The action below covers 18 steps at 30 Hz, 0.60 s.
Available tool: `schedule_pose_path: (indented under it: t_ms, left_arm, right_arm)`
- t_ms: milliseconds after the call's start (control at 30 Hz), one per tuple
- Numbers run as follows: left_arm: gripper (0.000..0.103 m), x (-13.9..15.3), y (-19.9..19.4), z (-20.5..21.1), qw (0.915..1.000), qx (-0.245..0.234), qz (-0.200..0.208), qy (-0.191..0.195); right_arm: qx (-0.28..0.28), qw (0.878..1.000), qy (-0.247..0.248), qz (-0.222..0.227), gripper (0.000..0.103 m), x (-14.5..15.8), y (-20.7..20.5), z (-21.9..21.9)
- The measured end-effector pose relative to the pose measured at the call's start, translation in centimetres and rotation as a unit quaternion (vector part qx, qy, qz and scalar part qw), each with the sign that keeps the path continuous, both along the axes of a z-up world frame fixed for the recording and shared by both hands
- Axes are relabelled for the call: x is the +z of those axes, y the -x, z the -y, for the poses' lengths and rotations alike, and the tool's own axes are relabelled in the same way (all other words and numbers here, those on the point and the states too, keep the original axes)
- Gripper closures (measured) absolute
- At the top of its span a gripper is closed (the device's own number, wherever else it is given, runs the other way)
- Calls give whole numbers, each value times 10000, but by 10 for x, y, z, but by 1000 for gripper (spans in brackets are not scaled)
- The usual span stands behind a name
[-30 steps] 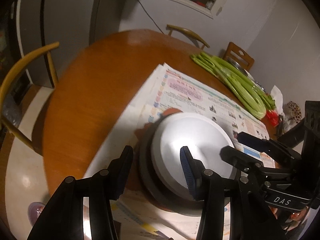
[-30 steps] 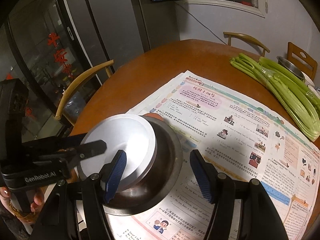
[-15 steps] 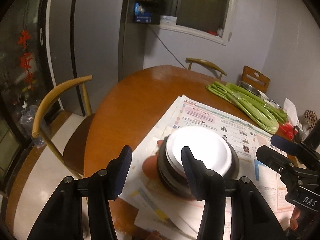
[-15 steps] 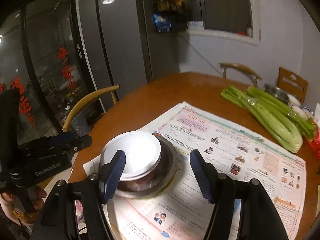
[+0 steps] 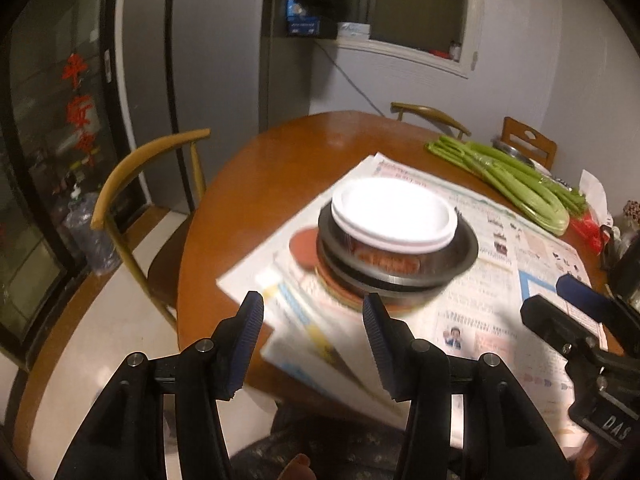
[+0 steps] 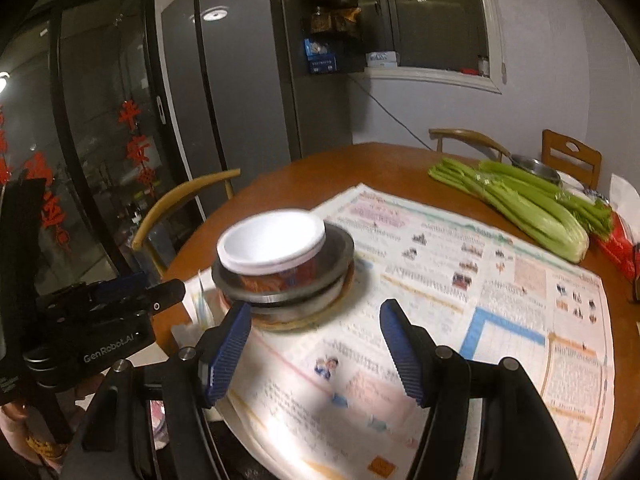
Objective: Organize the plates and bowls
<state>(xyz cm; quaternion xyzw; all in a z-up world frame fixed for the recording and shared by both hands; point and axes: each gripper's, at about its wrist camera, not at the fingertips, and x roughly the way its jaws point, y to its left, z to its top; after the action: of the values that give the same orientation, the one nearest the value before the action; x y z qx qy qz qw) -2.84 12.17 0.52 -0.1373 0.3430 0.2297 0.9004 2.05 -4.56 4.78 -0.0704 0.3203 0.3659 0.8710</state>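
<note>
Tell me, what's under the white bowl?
The white bowl sits in a metal bowl, above a reddish-brown plate on the newspaper. What else is stacked between them is hidden.

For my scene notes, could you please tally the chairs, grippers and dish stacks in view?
Chairs: 3, namely the curved chair, the far chair and the slatted chair
Grippers: 2, namely the left gripper and the right gripper
Dish stack: 1
Total: 6

Both grippers have drawn back from the stacked bowls; the left gripper, empty, no longer straddles their rim.
</note>
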Motion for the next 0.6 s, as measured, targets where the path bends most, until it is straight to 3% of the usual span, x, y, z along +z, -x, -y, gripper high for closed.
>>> schedule_pose_path:
  t_ms: [333,600]
  left_arm:
    - [50,-17,3,22,9996,-170,-203,10]
    - [49,-17,4,23,9998,-62,-184,-21]
  right_arm:
    - [-235,9994,221,-132,37,-30,13,20]
    - [-172,9997,169,-51,37,-25,21,19]
